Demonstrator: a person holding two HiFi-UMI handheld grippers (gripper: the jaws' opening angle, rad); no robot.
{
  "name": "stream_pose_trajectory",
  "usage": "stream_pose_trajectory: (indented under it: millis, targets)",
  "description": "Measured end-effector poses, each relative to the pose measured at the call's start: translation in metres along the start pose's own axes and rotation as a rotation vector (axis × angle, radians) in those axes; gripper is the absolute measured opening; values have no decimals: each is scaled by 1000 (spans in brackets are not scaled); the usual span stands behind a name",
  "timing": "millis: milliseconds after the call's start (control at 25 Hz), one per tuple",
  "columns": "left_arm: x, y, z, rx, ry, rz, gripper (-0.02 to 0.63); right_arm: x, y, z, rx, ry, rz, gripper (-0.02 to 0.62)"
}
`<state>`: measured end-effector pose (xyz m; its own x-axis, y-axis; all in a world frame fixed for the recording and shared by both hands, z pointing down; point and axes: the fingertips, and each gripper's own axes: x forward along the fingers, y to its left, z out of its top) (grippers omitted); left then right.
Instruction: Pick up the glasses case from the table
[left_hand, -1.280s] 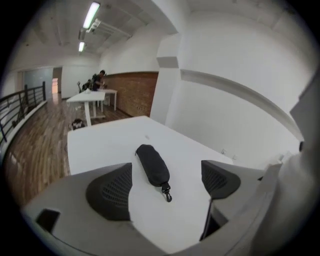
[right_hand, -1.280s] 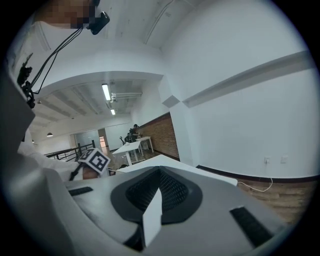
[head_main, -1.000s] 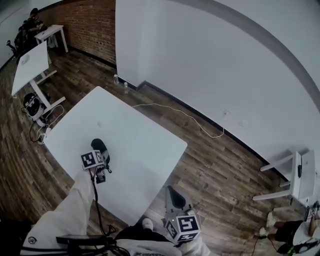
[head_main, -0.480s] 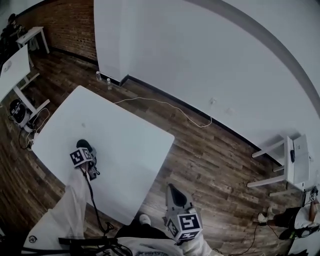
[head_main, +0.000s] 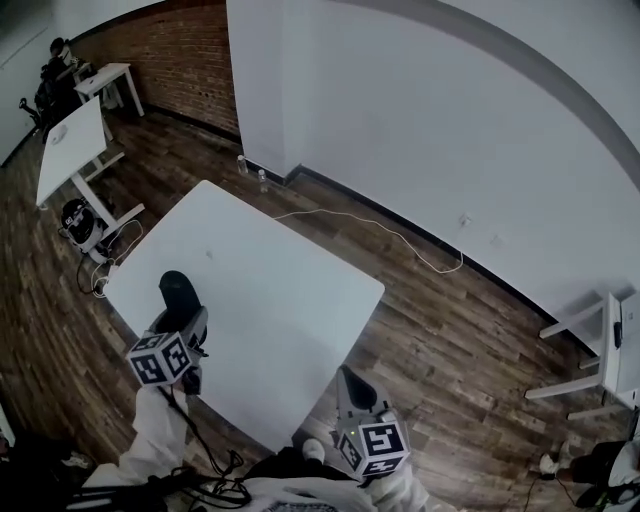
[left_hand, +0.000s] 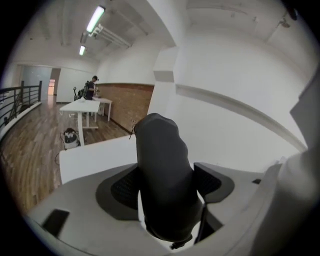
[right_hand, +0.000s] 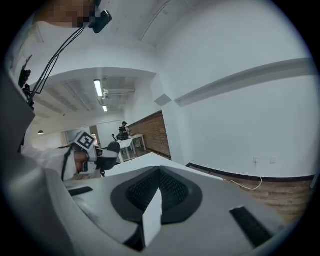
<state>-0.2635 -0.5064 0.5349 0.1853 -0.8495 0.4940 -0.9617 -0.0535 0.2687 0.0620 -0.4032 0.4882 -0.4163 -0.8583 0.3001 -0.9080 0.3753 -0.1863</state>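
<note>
Black glasses case (left_hand: 161, 180) sits clamped in the left gripper (head_main: 186, 325), jaws closing on its sides. Its long axis runs straight out past the pads, and it looks lifted off the white table (head_main: 290, 300), above the table's left side. Right gripper (right_hand: 156, 192) is pads together and empty off the table's near edge, so the lift rests on the left alone.

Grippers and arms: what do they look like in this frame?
The left gripper and right gripper are light grey with dark ribbed pads, each carrying a white cube printed with black square markers. A black cable trails from the left one, whose jaws are closing on a black glasses case. The sleeve is white.
</note>
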Motion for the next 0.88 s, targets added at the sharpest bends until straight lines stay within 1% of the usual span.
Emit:
stream_pose_trajectory:
  millis: [120,240,320,440,560,600,880]
  targets:
    - [-62,-32,29,72,-125,-23,342,12,10,7,6,-26,55,-11]
    - [-126,-58,52,194,-278,-42,344,22,32,22,0,-63,124,-12]
    - [-164,-69,60,246,-343,-42,344,26,51,31,-8,-83,172,-11]
    - [-202,-82,61,285,-382,-53,344,24,75,40,-14,-104,224,-11]
    - [-224,-86,56,372,-406,-31,345,18,93,43,-26,-122,261,-12]
    - [-229,-86,55,385,-410,-25,344,15,97,44,-29,-127,269,-11]
    - [-237,-90,50,369,-419,-32,345,0,97,51,-44,-143,264,-11]
